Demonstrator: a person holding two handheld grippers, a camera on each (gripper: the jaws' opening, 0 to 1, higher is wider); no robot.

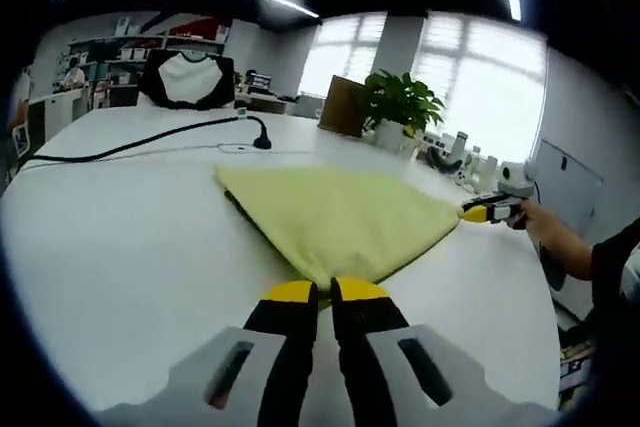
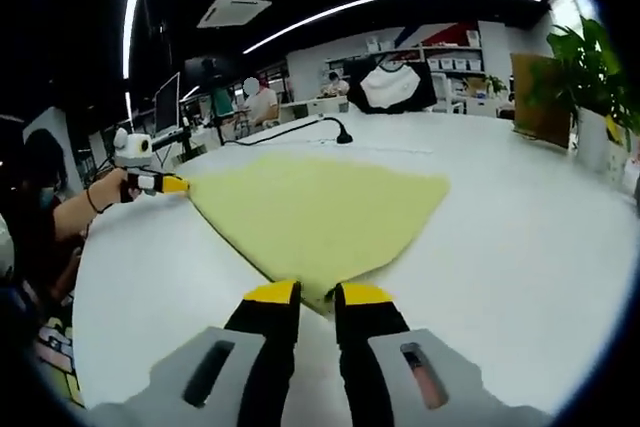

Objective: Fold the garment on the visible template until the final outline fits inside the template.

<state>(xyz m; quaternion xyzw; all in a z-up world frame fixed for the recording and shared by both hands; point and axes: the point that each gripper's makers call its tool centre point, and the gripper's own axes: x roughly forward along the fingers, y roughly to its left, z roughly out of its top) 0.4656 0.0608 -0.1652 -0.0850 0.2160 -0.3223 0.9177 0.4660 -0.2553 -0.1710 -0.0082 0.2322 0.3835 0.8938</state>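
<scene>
A pale yellow garment lies flat on the white table, spread into a rough triangle. In the left gripper view my left gripper is shut on its near corner, yellow tips close together. My right gripper pinches the right-hand corner, held by a person's hand. In the right gripper view the same garment stretches away from my right gripper, shut on the near corner. My left gripper holds the far left corner there. A dark line runs under the garment's left edge.
A black cable with a small stand crosses the far table. A potted plant and a brown box stand at the back edge, several small items to their right. A chair with a black-and-white garment stands behind. People sit at far desks.
</scene>
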